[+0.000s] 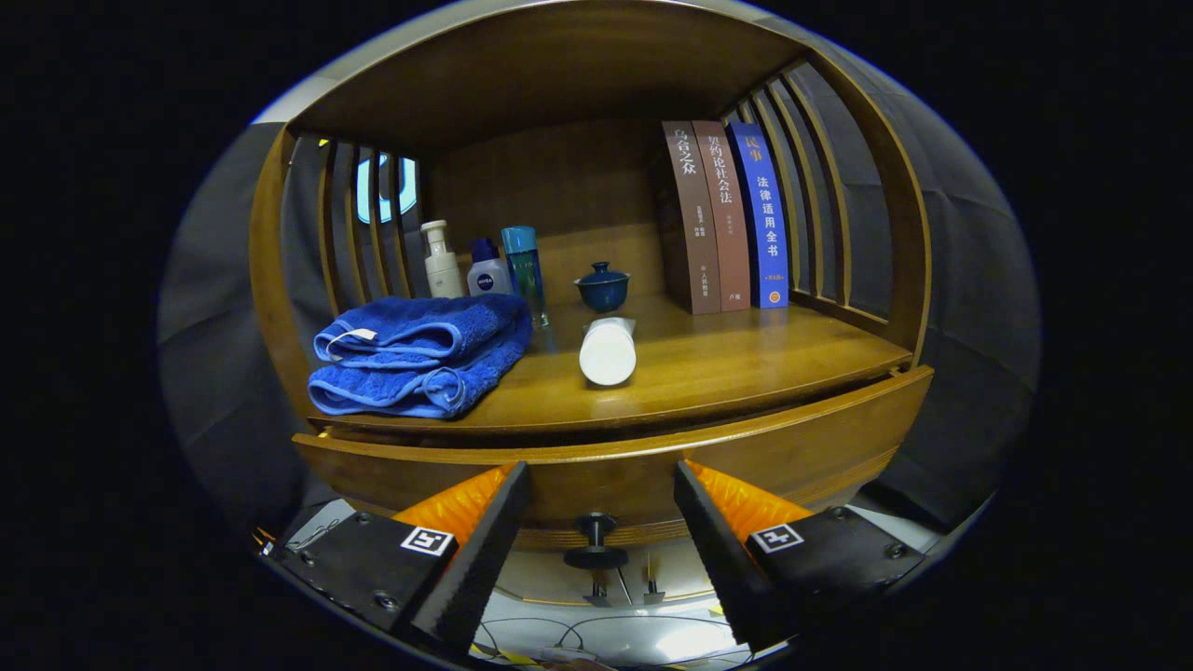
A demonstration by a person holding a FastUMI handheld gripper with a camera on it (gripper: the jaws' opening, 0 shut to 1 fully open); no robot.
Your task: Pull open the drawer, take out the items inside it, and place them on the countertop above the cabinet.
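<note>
The gripper is held level, facing the front of a wooden cabinet. Its fingers stand well apart, gripping nothing. The drawer front spans the space just ahead of them. The drawer knob, a dark round pull on a short stem, sits between the fingers and slightly below their tips, touching neither.

The drawer front is a curved band of brown wood directly under the countertop. It appears slightly proud of the cabinet at the right end; whether it is pulled out at all cannot be told. Its inside is hidden.

The countertop lies beyond the fingers and above the drawer. On it, at left, is a folded blue towel. Just right of the towel a white tube lies on its side, cap end toward the gripper. Behind the towel stand a white pump bottle, a small bottle with a blue cap, and a tall teal bottle, close together. A dark blue lidded cup stands behind the tube. Three books stand upright at the rear right, touching one another, beside the slatted side wall.
</note>
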